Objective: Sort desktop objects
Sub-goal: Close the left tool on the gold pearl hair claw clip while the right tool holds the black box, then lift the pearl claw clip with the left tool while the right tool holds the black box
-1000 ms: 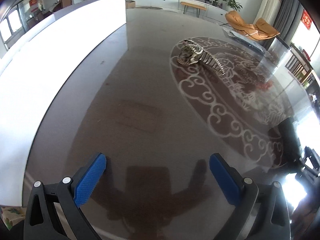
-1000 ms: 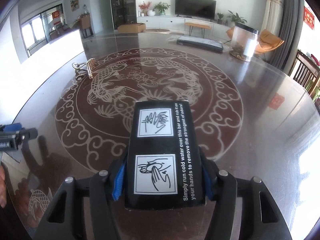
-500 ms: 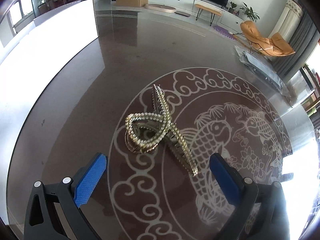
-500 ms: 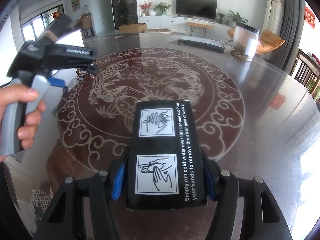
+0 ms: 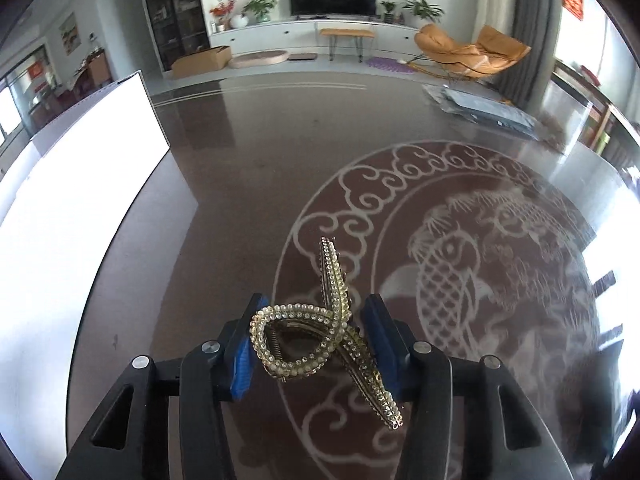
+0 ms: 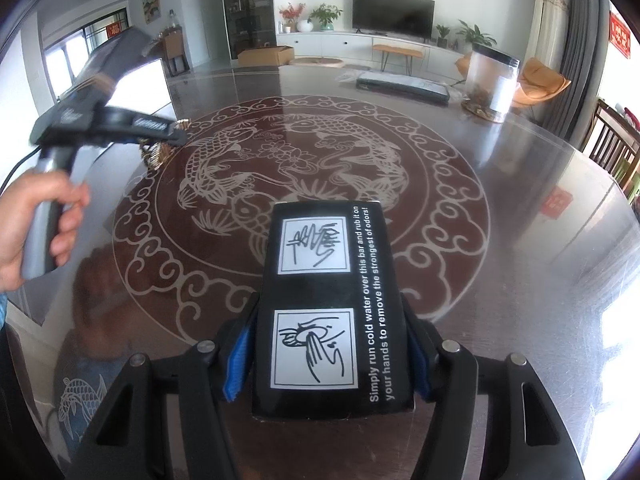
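A gold, pearl-studded hair clip sits between the blue pads of my left gripper, which is shut on its looped end. In the right wrist view the left gripper is at the far left over the clip on the round table. My right gripper is shut on a black box printed with white hand-washing drawings and text, held just above the table.
A white board lies along the table's left side. A flat dark packet and a clear jar with a black lid stand at the far edge. The tabletop has a fish and cloud pattern.
My left gripper moved in onto the hair clip and its jaws closed on it; it was wide open before. My right gripper with the black box stayed still.
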`<state>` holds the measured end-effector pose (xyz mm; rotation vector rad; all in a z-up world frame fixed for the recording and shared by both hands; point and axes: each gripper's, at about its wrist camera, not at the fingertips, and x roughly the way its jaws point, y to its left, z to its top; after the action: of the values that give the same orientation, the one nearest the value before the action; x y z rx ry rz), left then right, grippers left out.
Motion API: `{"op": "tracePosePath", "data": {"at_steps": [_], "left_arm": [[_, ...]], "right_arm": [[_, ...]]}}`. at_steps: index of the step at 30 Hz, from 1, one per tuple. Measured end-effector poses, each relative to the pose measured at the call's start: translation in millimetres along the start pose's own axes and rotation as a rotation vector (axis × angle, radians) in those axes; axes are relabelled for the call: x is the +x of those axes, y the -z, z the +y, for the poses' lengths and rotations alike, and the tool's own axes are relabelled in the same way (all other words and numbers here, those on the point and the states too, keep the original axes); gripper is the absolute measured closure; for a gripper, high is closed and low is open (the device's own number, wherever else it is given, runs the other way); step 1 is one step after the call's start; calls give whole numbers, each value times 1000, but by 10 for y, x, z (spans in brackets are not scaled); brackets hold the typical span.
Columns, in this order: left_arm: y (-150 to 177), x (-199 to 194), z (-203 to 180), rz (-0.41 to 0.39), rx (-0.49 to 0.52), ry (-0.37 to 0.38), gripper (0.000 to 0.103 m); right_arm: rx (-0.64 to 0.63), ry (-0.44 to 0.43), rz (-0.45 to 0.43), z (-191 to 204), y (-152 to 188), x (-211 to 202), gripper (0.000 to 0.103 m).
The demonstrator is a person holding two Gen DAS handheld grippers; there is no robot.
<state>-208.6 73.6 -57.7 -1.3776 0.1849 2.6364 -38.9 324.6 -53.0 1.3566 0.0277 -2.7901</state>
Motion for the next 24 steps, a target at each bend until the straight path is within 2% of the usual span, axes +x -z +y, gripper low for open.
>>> {"op": "tracePosePath", "data": {"at_steps": [3, 6, 9, 12, 15, 20, 22, 24], "left_arm": [[460, -296, 27, -18, 77, 42, 53], [784, -564, 55, -23, 65, 55, 53], [1116, -786, 130, -38, 63, 36, 53], [1222, -868, 210, -29, 9, 32, 53], [1323, -921, 293, -32, -38, 18, 53], [1294, -884, 260, -34, -43, -1, 51], [1284, -856, 259, -24, -43, -10, 49], [1271, -842, 280, -21, -66, -2, 41]], "right_arm": [[0, -1, 0, 1, 0, -1, 39], [-31, -26, -2, 57, 3, -7, 40], [-97, -55, -4, 179, 13, -18, 41], [-174, -72, -14, 332, 36, -44, 42], [-90, -162, -9, 332, 31, -37, 41], [-134, -99, -1, 485, 24, -15, 40], [-144, -98, 1, 512, 26, -10, 38], [-146, -106, 10, 516, 27, 10, 24]]}}
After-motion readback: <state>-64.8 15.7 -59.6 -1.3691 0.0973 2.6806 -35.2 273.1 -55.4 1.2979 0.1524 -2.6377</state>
